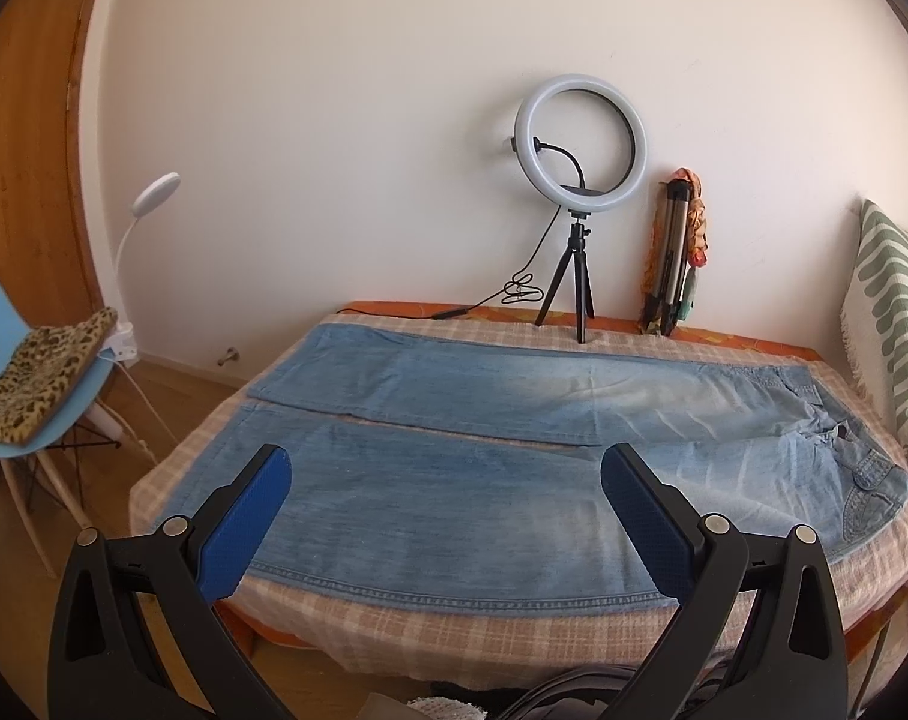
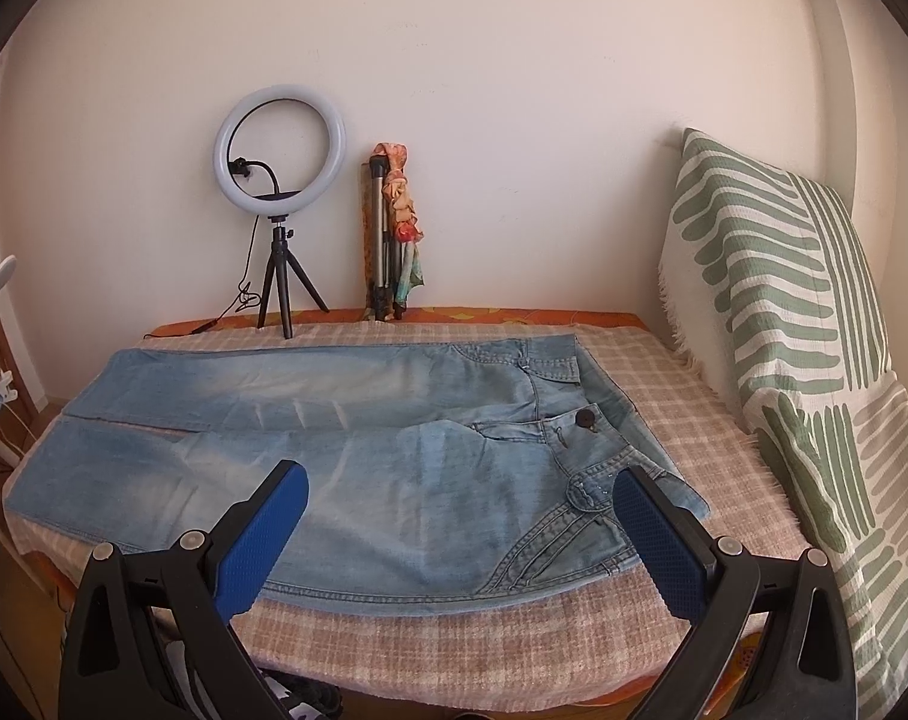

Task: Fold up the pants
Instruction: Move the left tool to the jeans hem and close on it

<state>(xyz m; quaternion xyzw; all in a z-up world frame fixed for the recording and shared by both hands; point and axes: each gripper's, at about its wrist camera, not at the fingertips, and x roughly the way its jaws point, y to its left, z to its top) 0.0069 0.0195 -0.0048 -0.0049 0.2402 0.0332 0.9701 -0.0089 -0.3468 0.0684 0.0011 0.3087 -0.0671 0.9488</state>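
Observation:
Light blue jeans [image 1: 514, 420] lie flat and spread out on a checked cloth over the table [image 1: 393, 630], legs to the left, waistband to the right. In the right wrist view the jeans [image 2: 363, 438] show the waist button and front pocket at the right. My left gripper [image 1: 444, 468] is open and empty, held above the near leg's front edge. My right gripper [image 2: 463, 492] is open and empty, above the near hip and pocket area. Neither touches the cloth.
A ring light on a small tripod [image 1: 580, 144] and a folded tripod with a scarf [image 1: 676, 252] stand at the back by the wall. A green-striped cushion [image 2: 784, 330] leans at the right. A blue chair with a leopard cushion [image 1: 39, 372] stands at the left.

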